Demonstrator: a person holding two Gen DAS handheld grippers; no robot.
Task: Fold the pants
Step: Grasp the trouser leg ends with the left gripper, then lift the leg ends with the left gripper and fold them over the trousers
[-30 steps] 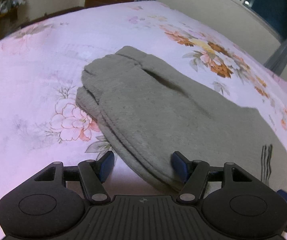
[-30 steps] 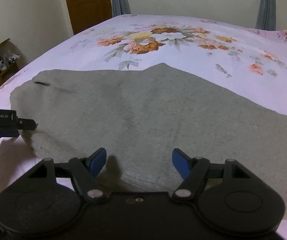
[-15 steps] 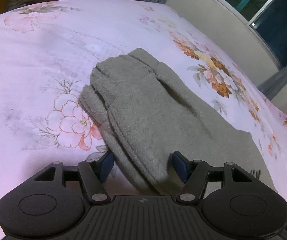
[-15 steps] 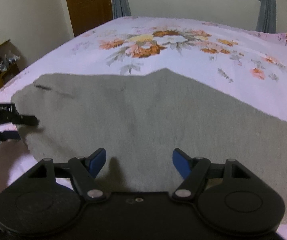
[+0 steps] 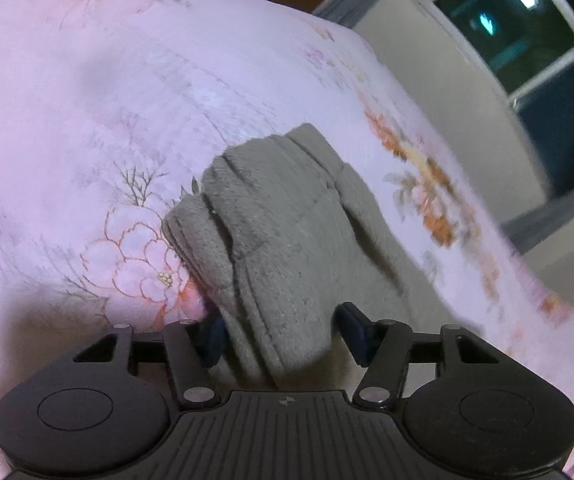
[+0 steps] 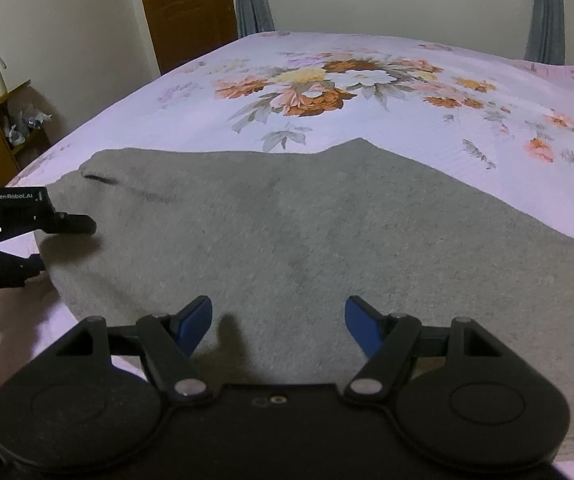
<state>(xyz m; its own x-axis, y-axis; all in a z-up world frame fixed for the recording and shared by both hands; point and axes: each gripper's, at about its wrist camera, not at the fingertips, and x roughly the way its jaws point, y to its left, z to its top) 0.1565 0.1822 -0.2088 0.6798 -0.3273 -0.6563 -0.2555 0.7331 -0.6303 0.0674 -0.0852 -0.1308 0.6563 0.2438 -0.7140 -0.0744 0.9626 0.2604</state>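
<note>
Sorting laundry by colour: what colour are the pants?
Plain grey pants, clearest in the right wrist view.

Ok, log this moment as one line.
left tool: closing, straddles pants edge, no pinch yet | right tool: open above pants | pants: flat on bed

Left gripper tilted down, jaws just been closing, right gripper spread wide
</note>
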